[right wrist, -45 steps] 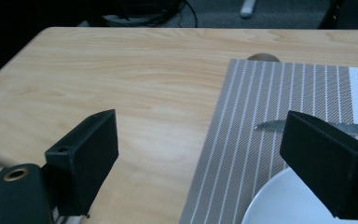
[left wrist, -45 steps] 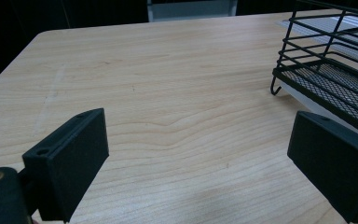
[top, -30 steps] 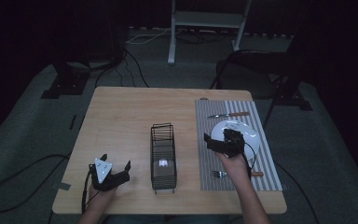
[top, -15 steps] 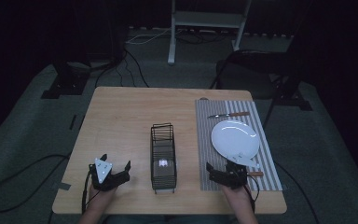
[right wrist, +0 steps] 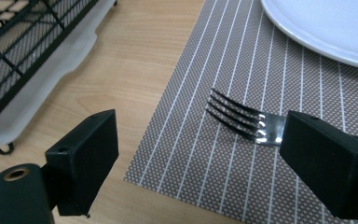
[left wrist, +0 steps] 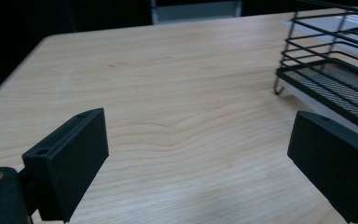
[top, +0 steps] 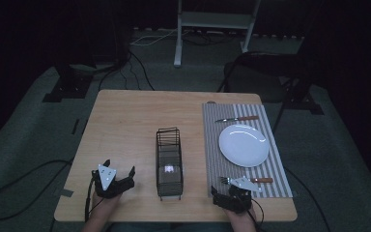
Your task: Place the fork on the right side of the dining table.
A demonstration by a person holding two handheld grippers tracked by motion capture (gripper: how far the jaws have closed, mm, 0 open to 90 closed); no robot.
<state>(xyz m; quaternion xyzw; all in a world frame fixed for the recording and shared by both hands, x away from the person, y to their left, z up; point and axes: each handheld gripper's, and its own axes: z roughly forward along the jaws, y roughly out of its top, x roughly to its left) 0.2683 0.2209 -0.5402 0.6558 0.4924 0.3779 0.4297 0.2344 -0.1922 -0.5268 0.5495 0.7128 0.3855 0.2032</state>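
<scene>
Fork [right wrist: 244,120] shiny metal; plate [top: 244,145] glossy white; placemat [right wrist: 205,154] woven, matt; table [left wrist: 168,107] smooth light wood.

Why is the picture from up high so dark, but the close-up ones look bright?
In the high view the room behind is nearly black and the table is only dimly lit, so the fork looks small and soft. In the right gripper view the fork is close and sharp, with bright glints on its neck. In the left gripper view the wood grain is clear, while the black jaws look slightly soft.
</scene>
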